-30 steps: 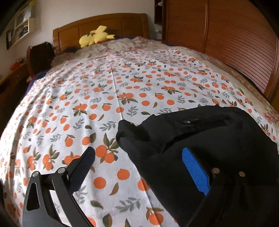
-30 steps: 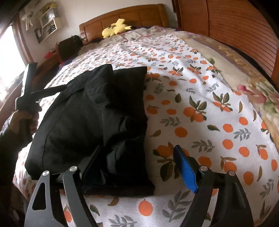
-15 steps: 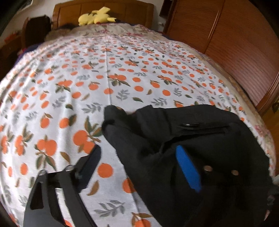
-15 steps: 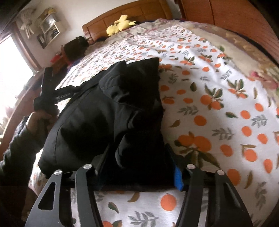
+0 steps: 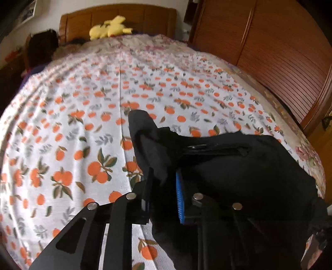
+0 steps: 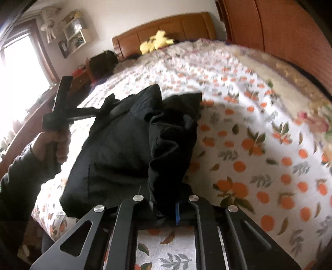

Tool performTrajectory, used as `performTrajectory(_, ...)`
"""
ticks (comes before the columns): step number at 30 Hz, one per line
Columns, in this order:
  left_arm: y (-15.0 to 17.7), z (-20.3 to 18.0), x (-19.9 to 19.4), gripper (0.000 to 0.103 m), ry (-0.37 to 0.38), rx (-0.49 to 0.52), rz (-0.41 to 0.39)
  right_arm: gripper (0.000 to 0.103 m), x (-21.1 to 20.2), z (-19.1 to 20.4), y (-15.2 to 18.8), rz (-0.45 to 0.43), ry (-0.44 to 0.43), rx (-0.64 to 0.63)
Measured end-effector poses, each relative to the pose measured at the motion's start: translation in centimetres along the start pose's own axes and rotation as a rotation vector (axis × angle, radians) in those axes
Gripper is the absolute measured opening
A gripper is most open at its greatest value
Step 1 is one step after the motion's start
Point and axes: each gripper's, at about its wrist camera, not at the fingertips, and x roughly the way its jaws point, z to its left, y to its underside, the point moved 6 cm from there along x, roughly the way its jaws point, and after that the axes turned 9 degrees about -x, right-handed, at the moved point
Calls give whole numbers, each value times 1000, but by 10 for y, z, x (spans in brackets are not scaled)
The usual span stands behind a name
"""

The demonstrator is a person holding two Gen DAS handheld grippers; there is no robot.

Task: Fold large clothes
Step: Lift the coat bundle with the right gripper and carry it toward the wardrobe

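both grippers clamped on black jacket, bunched on orange-print bedsheet: left gripper on one edge, right gripper on other. step: fold grasp. next likely needs even lift, carry across.

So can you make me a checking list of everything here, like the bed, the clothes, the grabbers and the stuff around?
Surface: bedsheet with orange-fruit print, spread over the bed.
Job's things: black garment, bunched and partly folded on the sheet.
Clutter: yellow plush toy by the headboard.
Grippers: left gripper shut on a garment edge; right gripper shut on another edge.
Cables: nothing seen.
Surroundings: wooden wardrobe beside the bed, wall shelves, bright window.
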Motion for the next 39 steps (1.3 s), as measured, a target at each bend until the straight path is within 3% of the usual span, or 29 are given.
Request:
performTrajectory(9,-11,-66,-65,17,29,83,-137,9,-55,-23,-22,-111,76,-33)
performTrajectory(20,-10,-169,-89,17,105,182,-198,9,-121,-77,-15,-179,157,-23)
performTrajectory(31,4,-274,-74,17,194,259,-181,9,-170,-134,2,-191,265,2)
performTrajectory(39,3,-373,-40,17,291,303,-149,9,-221,-197,-3,-192,423,7)
